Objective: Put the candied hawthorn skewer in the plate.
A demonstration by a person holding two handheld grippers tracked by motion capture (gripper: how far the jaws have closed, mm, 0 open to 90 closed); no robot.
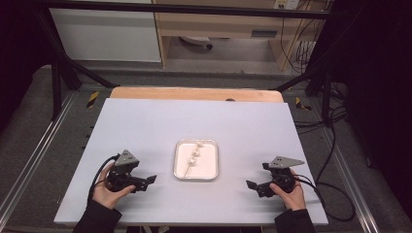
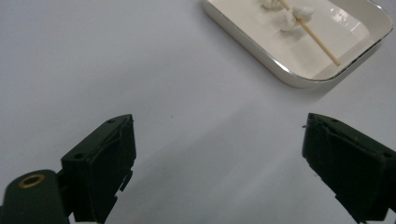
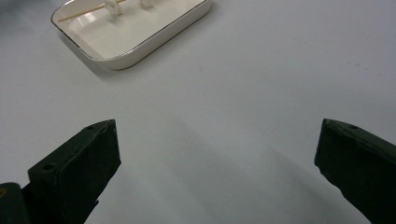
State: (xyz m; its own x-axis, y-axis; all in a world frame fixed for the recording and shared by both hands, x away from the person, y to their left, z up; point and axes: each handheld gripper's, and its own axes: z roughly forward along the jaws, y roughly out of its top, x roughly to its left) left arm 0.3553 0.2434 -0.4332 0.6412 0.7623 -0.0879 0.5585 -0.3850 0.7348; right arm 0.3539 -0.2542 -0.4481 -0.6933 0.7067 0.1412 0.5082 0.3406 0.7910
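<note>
Skewer [image 1: 193,159] with white pieces lies in the tray [image 1: 212,174] at table centre; left gripper [image 1: 148,180] at eight o'clock and right gripper [image 1: 252,185] at four o'clock both spread empty, work apparently complete.

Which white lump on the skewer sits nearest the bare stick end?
The lump lowest along the skewer in the left gripper view; the others sit farther up, toward the tray's far end.

Glossy ceramic-looking tray [image 2: 299,77], thin wooden skewer [image 2: 317,39], on a smooth matt table [image 1: 145,126].
</note>
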